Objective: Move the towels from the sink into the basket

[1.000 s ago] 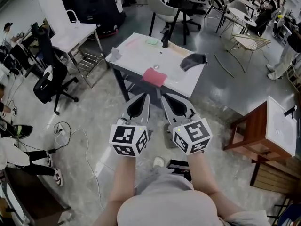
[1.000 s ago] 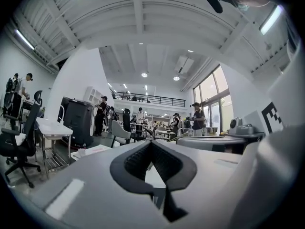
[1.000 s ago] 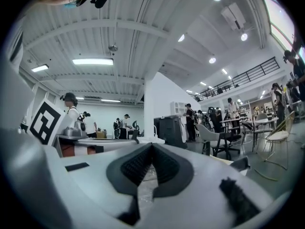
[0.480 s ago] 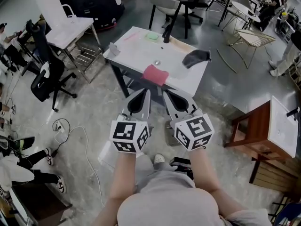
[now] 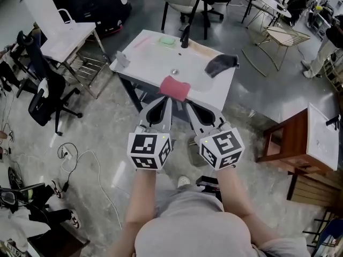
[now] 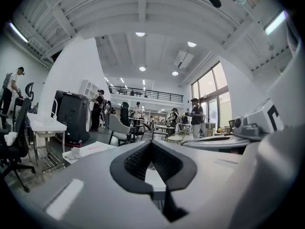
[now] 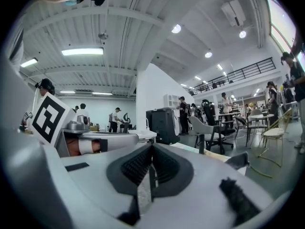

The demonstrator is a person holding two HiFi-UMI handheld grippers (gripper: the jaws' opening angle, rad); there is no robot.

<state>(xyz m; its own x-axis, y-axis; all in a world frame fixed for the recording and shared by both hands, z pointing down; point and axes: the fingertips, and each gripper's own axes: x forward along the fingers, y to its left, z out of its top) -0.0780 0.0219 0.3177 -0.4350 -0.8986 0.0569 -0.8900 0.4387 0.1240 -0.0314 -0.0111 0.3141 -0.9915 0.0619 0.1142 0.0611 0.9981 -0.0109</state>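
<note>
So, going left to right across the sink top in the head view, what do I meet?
small pale object → red towel → dark grey towel. The green pad and the tap line up with the red towel across the picture, so they are left out.
</note>
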